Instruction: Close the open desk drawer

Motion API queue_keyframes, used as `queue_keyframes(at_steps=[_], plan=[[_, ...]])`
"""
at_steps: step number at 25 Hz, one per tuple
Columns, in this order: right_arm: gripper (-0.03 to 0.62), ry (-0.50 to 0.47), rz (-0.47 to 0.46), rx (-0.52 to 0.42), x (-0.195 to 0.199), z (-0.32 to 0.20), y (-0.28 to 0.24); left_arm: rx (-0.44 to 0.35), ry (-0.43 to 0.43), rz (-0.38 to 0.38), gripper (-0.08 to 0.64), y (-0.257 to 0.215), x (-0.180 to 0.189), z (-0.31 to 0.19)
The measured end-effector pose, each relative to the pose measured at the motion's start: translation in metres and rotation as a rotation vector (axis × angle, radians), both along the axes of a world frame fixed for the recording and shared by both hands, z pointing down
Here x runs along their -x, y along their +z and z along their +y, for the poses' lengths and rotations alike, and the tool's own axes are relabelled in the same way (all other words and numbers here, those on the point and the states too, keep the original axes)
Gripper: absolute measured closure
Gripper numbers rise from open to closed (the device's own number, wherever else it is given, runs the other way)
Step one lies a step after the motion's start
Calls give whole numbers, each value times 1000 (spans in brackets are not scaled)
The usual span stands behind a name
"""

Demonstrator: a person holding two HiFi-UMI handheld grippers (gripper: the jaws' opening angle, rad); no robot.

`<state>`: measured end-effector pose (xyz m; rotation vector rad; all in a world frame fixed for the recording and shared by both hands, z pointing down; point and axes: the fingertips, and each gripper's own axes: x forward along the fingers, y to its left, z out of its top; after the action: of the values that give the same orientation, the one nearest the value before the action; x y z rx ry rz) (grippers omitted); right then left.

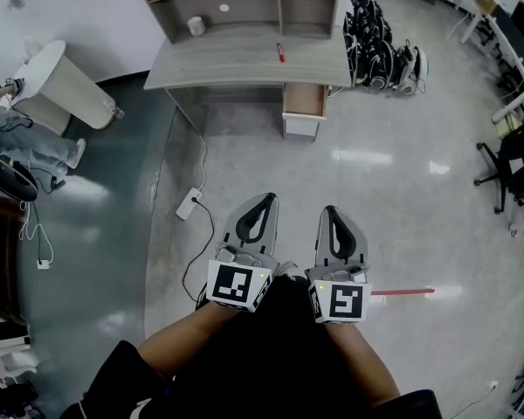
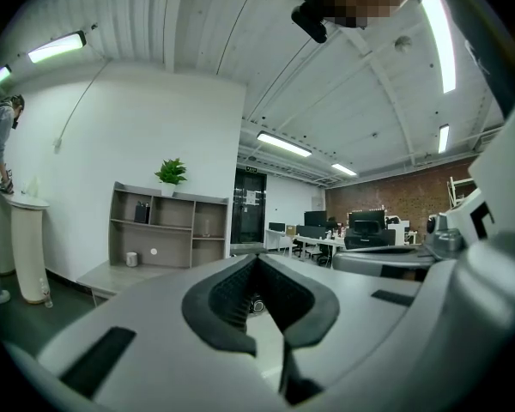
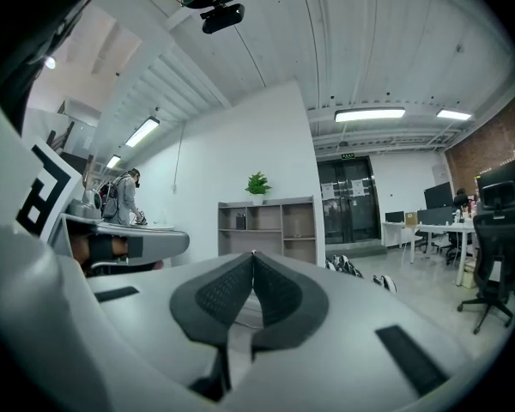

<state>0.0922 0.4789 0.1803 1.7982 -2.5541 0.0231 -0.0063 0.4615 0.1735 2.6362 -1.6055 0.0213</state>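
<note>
A grey desk (image 1: 244,64) with a shelf unit on it stands at the far side of the room. Its drawer (image 1: 304,105) is pulled out toward me under the desk's right end. My left gripper (image 1: 267,198) and right gripper (image 1: 331,210) are held side by side, level, well short of the desk. Both are shut with nothing between the jaws. In the left gripper view the shelf unit (image 2: 166,224) shows beyond the left gripper (image 2: 257,257). The right gripper view shows the right gripper (image 3: 253,254) with the same shelf unit (image 3: 268,227) behind it.
A red pen (image 1: 280,52) and a white cup (image 1: 196,25) lie on the desk. A white bin (image 1: 65,87) and a person (image 1: 26,142) are at the left. A power strip (image 1: 188,203) with cable lies on the floor. Helmets (image 1: 380,55) are piled right of the desk; an office chair (image 1: 506,160) stands far right.
</note>
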Motion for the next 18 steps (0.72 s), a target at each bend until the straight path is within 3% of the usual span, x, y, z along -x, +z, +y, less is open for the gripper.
queue_keyframes(at_steps=[8, 13, 18], plan=[[575, 28, -10, 14, -25, -4, 11, 27, -36, 27, 546, 16, -3, -18], [575, 69, 3, 28, -48, -20, 20, 10, -13, 29, 546, 16, -15, -35], [575, 59, 32, 41, -43, -47, 28, 17, 7, 58, 546, 23, -20, -66]])
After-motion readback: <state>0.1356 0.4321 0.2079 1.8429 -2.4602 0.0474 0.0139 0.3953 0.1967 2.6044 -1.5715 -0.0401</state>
